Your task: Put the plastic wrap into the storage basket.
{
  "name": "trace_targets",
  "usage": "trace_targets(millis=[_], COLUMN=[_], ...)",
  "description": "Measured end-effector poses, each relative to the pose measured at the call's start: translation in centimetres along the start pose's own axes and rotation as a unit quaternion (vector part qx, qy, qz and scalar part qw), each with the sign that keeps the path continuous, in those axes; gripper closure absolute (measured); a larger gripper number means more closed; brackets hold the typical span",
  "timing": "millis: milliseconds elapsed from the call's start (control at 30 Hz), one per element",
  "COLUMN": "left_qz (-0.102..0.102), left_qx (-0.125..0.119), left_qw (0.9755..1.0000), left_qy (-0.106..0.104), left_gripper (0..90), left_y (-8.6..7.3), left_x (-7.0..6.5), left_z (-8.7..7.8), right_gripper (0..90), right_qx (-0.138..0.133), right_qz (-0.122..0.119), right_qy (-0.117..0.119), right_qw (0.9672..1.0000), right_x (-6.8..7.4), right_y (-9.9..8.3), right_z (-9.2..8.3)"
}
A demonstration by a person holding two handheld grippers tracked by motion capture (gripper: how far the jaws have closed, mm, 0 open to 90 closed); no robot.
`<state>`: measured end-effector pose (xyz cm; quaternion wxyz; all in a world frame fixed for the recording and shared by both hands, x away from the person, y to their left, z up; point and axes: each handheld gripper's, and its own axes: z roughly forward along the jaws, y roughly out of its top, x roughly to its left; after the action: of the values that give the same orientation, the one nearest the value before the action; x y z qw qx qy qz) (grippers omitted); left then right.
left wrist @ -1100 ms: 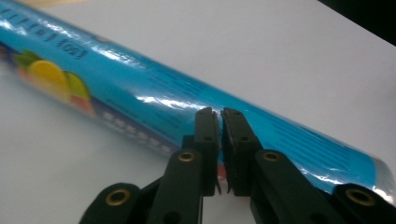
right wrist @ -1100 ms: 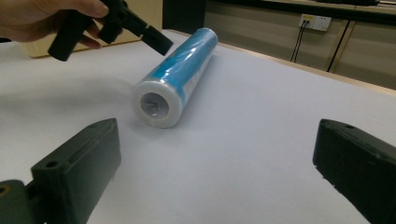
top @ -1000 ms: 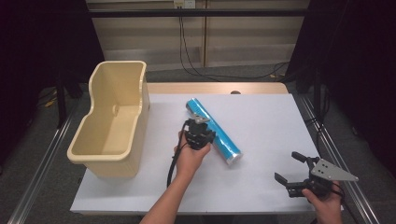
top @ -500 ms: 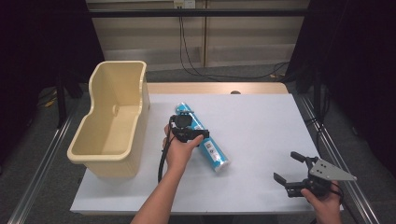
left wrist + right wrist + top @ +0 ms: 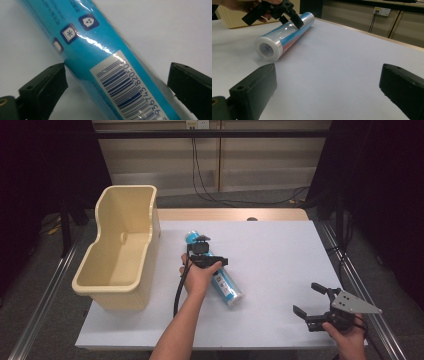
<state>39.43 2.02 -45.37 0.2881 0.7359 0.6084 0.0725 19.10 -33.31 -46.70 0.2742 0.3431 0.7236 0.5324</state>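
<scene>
- Left hand-held gripper (image 5: 206, 254) sits over the roll (image 5: 220, 272) with its jaws wide apart; they have just been opening, and its own view shows the roll (image 5: 110, 72) lying between them, the left jaw at most brushing the wrapper and the right jaw clear of it.
- A second ago that gripper was closed down on the roll, which lay farther up the desk (image 5: 280, 270); since then the roll has shifted toward the person and a little toward the bin (image 5: 120, 250), and the grip has been let go.
- The roll now lies flat on the white desk, slanted, just right of the bin and not touching it, with its open cardboard end (image 5: 266, 48) facing the right hand-held gripper.
- Right hand-held gripper (image 5: 320, 307) hangs near the desk's front right corner, jaws apart and empty, well apart from the roll; it sits where it did a second ago.
- Judged from this, the release reads as a reset of the hold rather than a finished placement: the roll is nearer the bin but still outside it, so a fresh, squarer grasp and a lift over the bin's wall likely come next.
</scene>
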Motion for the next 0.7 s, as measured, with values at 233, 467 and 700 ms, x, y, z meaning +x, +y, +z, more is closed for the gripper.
trace_targets(millis=[233, 467, 700], left_qz=[-0.025, -0.061, -0.064], left_qx=[0.022, 0.060, 0.087], left_qw=[0.9994, 0.9960, 0.9931], left_qy=[-0.008, -0.026, -0.046], left_gripper=[1.2, 7.1, 10.0], left_y=[0.1, 0.3, 0.4], left_x=[0.0, 0.6, 1.7], left_z=[0.9, 0.7, 0.3], right_gripper=[0.8, 0.8, 0.8], right_qx=[0.000, -0.001, -0.001], right_qz=[-0.003, -0.002, -0.003], right_qy=[-0.002, -0.006, -0.006], right_qw=[1.0000, 1.0000, 1.0000], right_x=[-0.2, -0.3, -0.2], right_y=[-0.1, -0.1, -0.1], right_z=[-0.2, -0.4, -0.4])
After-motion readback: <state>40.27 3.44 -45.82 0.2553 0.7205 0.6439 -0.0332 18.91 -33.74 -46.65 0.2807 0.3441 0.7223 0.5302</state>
